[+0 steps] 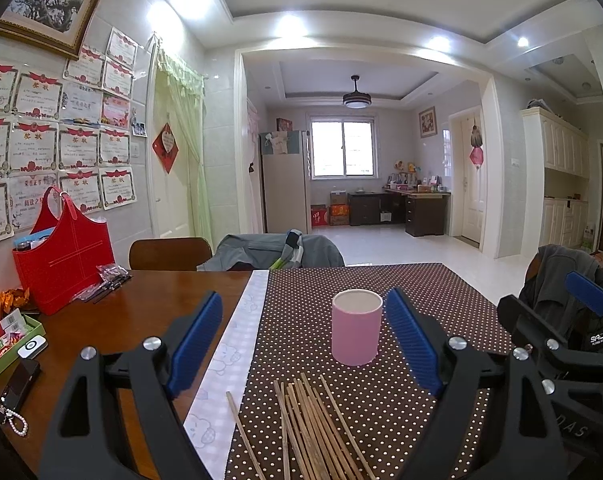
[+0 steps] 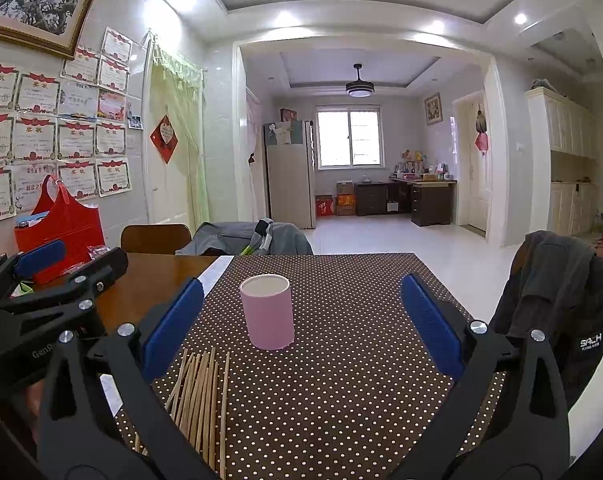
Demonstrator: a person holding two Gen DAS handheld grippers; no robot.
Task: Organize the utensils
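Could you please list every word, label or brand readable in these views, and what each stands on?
"SACH": white print on the dark jacket draped over the right-hand chair.
"GanR", cut off: left tool body, seen from the right wrist.
"奖状": headings on wall certificates.
Certificate body text and the red diamond wall hanging: too small to read.

Jacket tag: "SACH" stood in white letters on the black label of the dark jacket (image 2: 557, 280) hung on the chair; the smaller line beneath was unreadable.
Left tool body: "GanR…", cut off, was printed on the left tool (image 2: 41, 280).
Wall certificates (image 1: 77, 148): each bore the red heading "奖状"; the fine print was illegible.
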